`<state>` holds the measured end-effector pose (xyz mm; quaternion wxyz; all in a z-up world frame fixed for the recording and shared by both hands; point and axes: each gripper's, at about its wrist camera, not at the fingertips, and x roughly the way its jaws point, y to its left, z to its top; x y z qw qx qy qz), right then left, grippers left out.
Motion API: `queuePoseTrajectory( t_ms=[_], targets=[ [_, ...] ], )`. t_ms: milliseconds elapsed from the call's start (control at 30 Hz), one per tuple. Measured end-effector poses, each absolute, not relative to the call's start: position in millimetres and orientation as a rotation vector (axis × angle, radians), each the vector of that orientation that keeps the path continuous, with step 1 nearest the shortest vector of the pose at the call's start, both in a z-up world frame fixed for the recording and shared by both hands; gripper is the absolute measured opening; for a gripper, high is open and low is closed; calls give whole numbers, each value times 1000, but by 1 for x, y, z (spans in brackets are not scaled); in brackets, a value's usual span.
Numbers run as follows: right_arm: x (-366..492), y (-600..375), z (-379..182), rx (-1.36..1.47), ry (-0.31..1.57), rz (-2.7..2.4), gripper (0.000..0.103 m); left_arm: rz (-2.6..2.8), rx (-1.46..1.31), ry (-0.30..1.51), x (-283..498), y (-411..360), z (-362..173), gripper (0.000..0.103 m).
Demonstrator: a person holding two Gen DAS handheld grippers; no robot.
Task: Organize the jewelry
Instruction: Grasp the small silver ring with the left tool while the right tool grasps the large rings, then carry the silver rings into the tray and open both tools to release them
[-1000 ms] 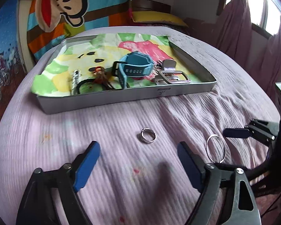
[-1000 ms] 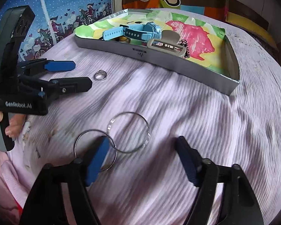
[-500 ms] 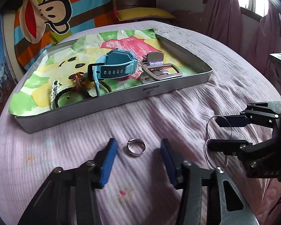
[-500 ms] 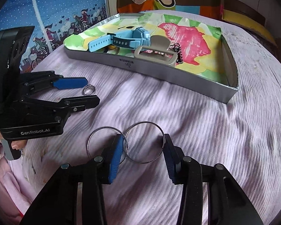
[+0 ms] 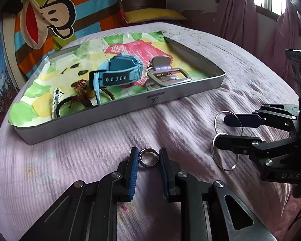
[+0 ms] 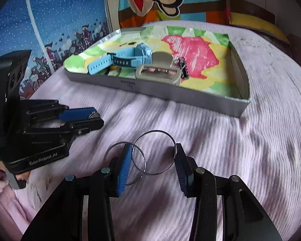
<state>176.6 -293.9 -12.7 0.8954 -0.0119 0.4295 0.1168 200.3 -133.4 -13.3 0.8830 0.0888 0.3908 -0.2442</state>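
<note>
Both wrist fisheyes low over bed, facing shared tray (image 5: pixel 160 98), close

A shiny metal ring (image 5: pixel 148 158) and thin polished wire hoops (image 6: pixel 155 152) lie on ribbed matt lilac cloth (image 5: pixel 170 124), with a matt grey tray (image 5: pixel 130 108) lined in painted paper at twelve o'clock.
</note>
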Motion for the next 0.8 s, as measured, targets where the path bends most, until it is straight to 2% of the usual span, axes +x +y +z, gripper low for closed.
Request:
queuePoseTrajectory(
  t_ms=[433, 800],
  targets=[
    [174, -307, 20, 29, 683, 203, 38, -473, 107, 655, 190, -121, 38, 20],
    [224, -331, 54, 95, 562, 159, 38, -376, 13, 615, 245, -112, 81, 20]
  ],
)
